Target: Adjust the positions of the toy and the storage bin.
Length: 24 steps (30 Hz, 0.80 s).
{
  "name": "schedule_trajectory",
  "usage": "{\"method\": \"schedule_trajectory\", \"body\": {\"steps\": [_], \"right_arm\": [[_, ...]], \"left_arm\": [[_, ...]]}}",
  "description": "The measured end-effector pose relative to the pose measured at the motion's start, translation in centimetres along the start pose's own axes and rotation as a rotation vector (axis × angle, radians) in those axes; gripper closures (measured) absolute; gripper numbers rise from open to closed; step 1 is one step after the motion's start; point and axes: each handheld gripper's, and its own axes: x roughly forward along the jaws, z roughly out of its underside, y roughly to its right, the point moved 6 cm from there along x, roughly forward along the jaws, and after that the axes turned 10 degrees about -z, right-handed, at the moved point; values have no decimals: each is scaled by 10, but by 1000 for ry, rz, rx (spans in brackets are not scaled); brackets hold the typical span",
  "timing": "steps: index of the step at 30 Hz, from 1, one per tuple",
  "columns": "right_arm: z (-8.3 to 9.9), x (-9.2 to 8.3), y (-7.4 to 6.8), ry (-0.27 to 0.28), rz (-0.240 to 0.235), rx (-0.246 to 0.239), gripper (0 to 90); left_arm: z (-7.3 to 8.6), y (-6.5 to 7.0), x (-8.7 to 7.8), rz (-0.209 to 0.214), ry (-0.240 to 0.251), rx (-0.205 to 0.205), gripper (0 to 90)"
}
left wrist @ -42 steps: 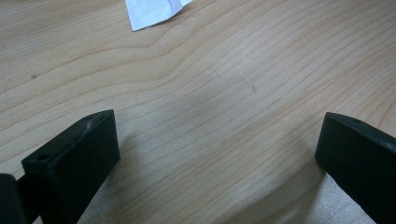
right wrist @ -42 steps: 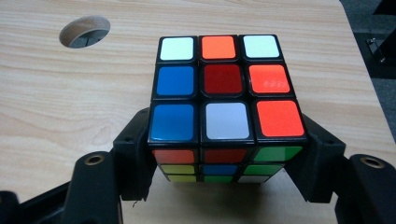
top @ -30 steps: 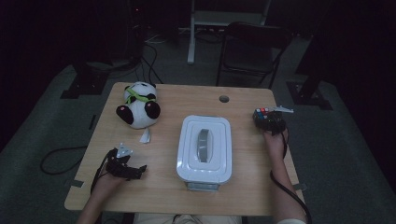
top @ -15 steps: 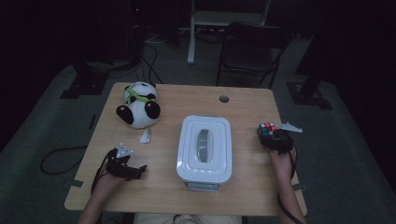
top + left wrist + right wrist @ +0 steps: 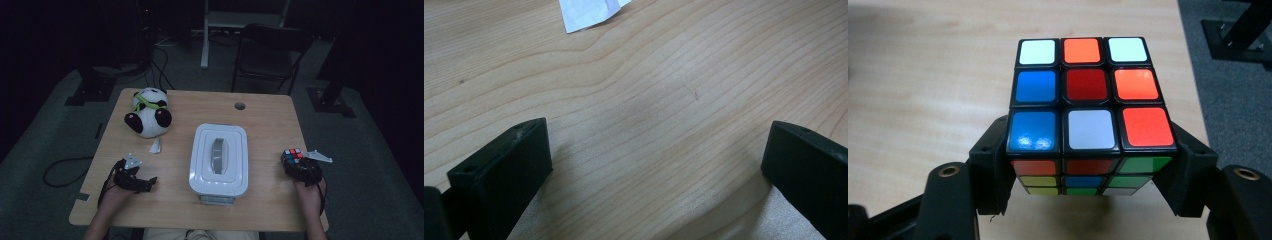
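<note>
Cube (image 5: 1090,112): a twisty puzzle cube, glossy square stickers on black plastic, nine to a face; the colours are sitting scrambled, the top showing white, orange, blue, red.
Cube, place: it is sitting near the right edge of the tabletop (image 5: 265,120), clamped between the right fingers (image 5: 993,165), beside the white box (image 5: 218,159); whether it is resting on the wood I cannot tell.
Right gripper (image 5: 300,167): matt black, its fingers are pressing on both sides of the cube, standing fairly wide to span it.
Left gripper (image 5: 659,165): its blocky black fingers (image 5: 506,172) are standing wide apart with nothing between them, low over bare wood.
Tabletop: pale wood with wavy grain, smooth, a round cable hole near the far edge.
Box: white plastic, rounded corners, a grey handle set in the lid.
Panda (image 5: 147,112): soft plush, round, black and white, lying at the far left.
Paper (image 5: 589,12): a small white scrap, lying flat near the panda.
</note>
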Motion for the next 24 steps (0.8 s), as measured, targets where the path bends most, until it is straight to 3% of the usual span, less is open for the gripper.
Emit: {"method": "schedule_trajectory", "body": {"steps": [3, 11, 14, 16, 20, 22, 24], "right_arm": [[13, -3, -3, -25, 5, -2, 337], [27, -8, -3, -19, -5, 16, 336], [27, -8, -2, -16, -16, 22, 318], [24, -8, -2, -2, -30, 37, 260], [16, -13, -1, 22, -17, 13, 190], [11, -16, -3, 38, -42, -1, 118], [5, -19, -4, 55, -39, -11, 134]], "left_arm": [[0, 0, 0, 0, 0, 0, 4], [0, 0, 0, 0, 0, 0, 4], [0, 0, 0, -4, 0, -6, 4], [0, 0, 0, -6, 0, -9, 4], [0, 0, 0, -5, -1, -7, 3], [0, 0, 0, -5, -1, -5, 4], [1, 0, -1, -3, 0, -3, 4]]}}
